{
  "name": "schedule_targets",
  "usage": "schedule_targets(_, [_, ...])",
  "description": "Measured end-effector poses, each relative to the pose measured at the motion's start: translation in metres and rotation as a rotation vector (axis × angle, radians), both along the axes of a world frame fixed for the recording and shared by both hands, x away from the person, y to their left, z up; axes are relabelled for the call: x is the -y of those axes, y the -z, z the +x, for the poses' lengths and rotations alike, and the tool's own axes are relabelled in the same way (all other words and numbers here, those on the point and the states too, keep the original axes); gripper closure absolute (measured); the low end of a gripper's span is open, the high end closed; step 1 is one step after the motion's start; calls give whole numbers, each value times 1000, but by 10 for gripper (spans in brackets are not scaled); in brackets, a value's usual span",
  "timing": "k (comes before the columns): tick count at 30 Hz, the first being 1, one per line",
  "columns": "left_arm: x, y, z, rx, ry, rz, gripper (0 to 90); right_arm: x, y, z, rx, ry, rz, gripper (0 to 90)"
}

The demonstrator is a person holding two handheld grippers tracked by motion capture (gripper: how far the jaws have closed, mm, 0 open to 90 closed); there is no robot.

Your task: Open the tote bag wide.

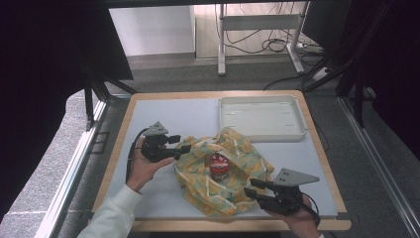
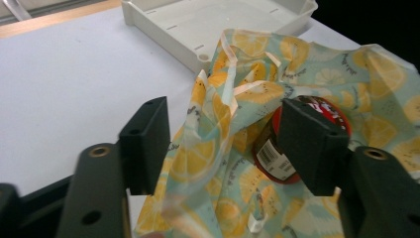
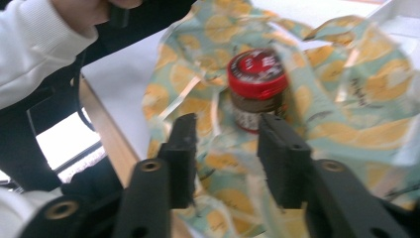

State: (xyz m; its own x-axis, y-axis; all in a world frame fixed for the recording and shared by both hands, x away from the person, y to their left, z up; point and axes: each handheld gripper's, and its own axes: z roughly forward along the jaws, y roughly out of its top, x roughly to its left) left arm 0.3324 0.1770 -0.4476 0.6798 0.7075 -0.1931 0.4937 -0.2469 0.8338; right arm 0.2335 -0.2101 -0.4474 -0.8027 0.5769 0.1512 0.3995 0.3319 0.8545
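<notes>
A jar with a red lid (image 1: 218, 165) stands upright in the middle of a crumpled lemon-print cloth (image 1: 225, 186) on the table. My left gripper (image 1: 184, 148) is open at the cloth's left edge, with a raised fold of the cloth (image 2: 218, 124) between its jaws and the jar (image 2: 277, 153) just behind the right jaw. My right gripper (image 1: 250, 188) is open at the cloth's lower right edge. In the right gripper view the cloth (image 3: 346, 99) spreads under the open gripper (image 3: 225, 158), and the jar (image 3: 255, 82) stands just beyond.
A shallow white tray (image 1: 262, 118) sits at the table's back right, close to the cloth's far corner. The tray (image 2: 208, 25) also lies just beyond the cloth in the left gripper view. The person's white sleeve (image 3: 34, 44) shows opposite the right gripper.
</notes>
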Motion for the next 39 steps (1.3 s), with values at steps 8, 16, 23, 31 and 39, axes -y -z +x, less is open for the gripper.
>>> schedule_targets(8, [-9,-9,-23,12,90,-52,796,-4,-20,29,7,-1,-21,835])
schedule_targets(16, [21,-3,-38,-16,188,30,900,-34,-20,59,-27,-56,-104,889])
schedule_targets(23, [43,6,-38,-46,224,78,900,-59,-13,74,-36,-87,-168,891])
schedule_targets(31, [63,31,-31,-130,242,126,900,-66,0,88,-94,-88,-225,892])
schedule_targets(39, [71,58,-25,-202,256,166,900,-67,19,100,-151,-60,-297,892])
